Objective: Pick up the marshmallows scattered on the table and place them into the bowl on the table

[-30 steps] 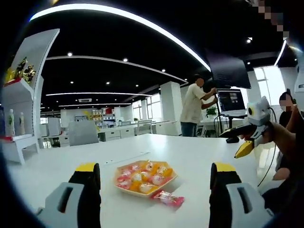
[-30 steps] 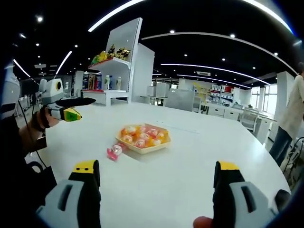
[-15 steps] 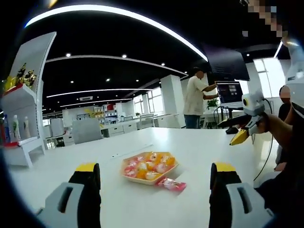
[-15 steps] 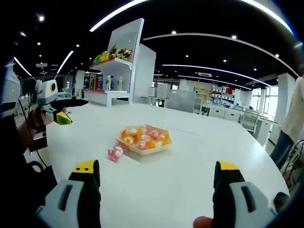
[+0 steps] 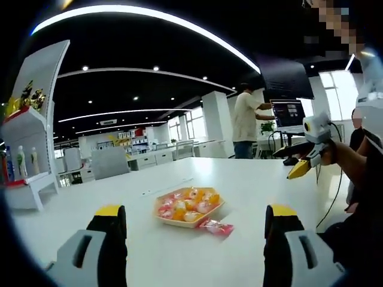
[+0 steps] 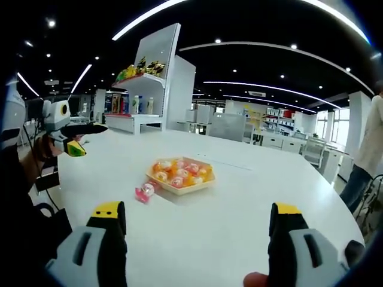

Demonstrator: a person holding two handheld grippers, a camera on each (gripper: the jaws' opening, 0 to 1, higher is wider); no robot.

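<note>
At the bottom of the left gripper view, the left claw [image 5: 194, 239] stands wide with nothing between its jaws, raised off the table [image 5: 251, 191] and pointed at the work. The right claw [image 6: 195, 239] at the bottom of the right gripper view is equally wide and empty. Both look to be held back and open, I judge, to line up on the last piece before going in.

Toward mid-frame, one loose marshmallow [image 5: 216, 226] in a pink wrapper lies on the table just beside the bowl [image 5: 189, 206], on its near side; in the right gripper view it sits lower left of the bowl [image 6: 179, 174] as a small pink packet [image 6: 145, 191]. The shallow bowl already holds a heap of orange and pink wrapped pieces.

Whether the wrapper touches the bowl's rim is too small to tell, and the count inside cannot be made out.

Far behind, upper left, a display shelf [image 6: 143, 78] holds bottles; a standing person [image 5: 245, 128] faces a monitor [image 5: 288, 113].
</note>
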